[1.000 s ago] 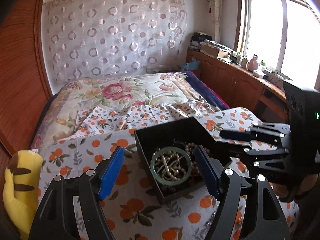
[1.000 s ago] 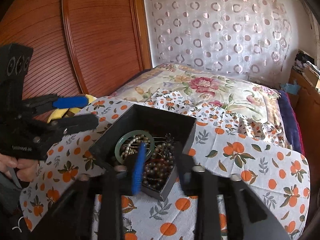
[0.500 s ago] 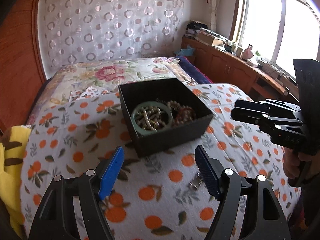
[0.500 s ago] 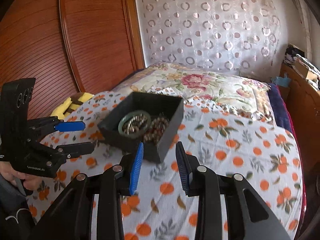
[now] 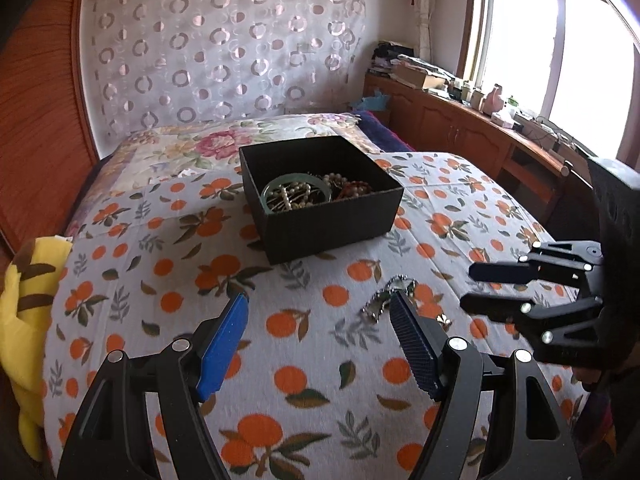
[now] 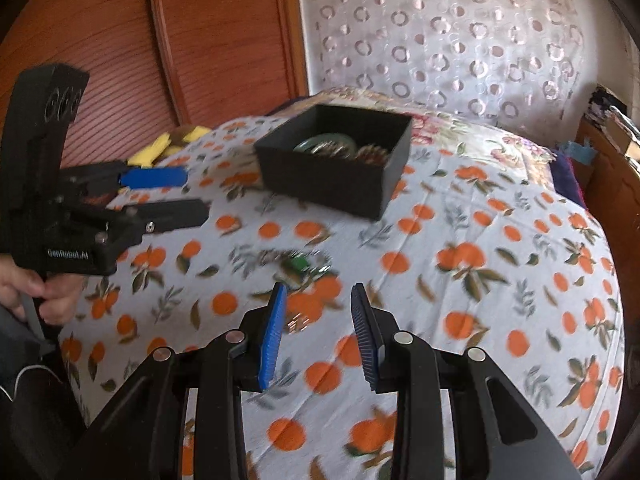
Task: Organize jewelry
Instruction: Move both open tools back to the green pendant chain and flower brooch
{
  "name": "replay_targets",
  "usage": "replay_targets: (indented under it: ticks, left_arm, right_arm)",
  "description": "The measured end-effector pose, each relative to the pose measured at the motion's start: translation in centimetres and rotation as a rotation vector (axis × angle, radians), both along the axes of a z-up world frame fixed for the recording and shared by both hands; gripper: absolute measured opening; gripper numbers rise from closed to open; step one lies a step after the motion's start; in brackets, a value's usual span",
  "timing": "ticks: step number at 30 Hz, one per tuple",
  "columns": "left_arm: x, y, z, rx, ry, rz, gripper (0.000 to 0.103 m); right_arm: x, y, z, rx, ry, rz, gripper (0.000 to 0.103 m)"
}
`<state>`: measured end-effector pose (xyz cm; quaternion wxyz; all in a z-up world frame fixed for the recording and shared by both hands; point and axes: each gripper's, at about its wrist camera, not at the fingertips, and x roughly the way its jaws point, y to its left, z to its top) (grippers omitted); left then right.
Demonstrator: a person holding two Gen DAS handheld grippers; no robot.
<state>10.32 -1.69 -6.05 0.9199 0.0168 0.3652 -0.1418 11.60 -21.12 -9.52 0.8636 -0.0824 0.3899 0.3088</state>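
Observation:
A black open box (image 5: 332,220) stands on the orange-print cloth and holds a green bangle (image 5: 297,184), pearl strands and dark beads; it also shows in the right wrist view (image 6: 320,178). A silvery chain piece (image 5: 386,296) lies on the cloth in front of the box; in the right wrist view it is a blurred piece with a green stone (image 6: 298,264). A small piece (image 6: 298,322) lies nearer. My left gripper (image 5: 318,340) is open and empty, short of the chain. My right gripper (image 6: 318,330) is open and empty above the small piece.
The orange-print cloth (image 5: 280,360) covers a bed with a floral quilt (image 5: 192,148) behind. A yellow plush toy (image 5: 24,312) lies at the left edge. Wooden cabinets (image 5: 460,128) and a window run along the right; a wooden wardrobe (image 6: 200,40) stands left.
Both grippers have drawn back from the box toward the near side of the bed. The box now sits farther away and the loose pieces on the cloth have come into view.

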Motion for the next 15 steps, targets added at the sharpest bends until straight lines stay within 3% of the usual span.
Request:
replay_targets:
  ticks: [7,8,9,10,15]
  left_arm:
    - [-0.3,0.8,-1.5,-0.022,0.041,0.009,0.07]
    - [-0.2,0.9,-1.8,-0.026,0.051,0.009,0.07]
    - [-0.1,1.0,-2.0,-0.03,0.059,0.007,0.07]
    - [-0.1,1.1,-2.2,-0.032,0.062,0.006,0.07]
    - [0.0,0.9,-2.8,-0.028,0.083,-0.01,0.07]
  right_arm:
    - [0.0,1.9,-1.9,-0.075,0.044,0.028,0.036]
    - [0.1,2.1,-2.2,-0.091,0.045,0.028,0.034]
    - [0.0,2.3,-2.2,-0.106,0.033,0.027,0.02]
    - [0.0,2.4,-2.2,-0.119,0.026,0.026,0.017]
    - [-0.4,1.9,-1.9,-0.119,0.017,0.027,0.017]
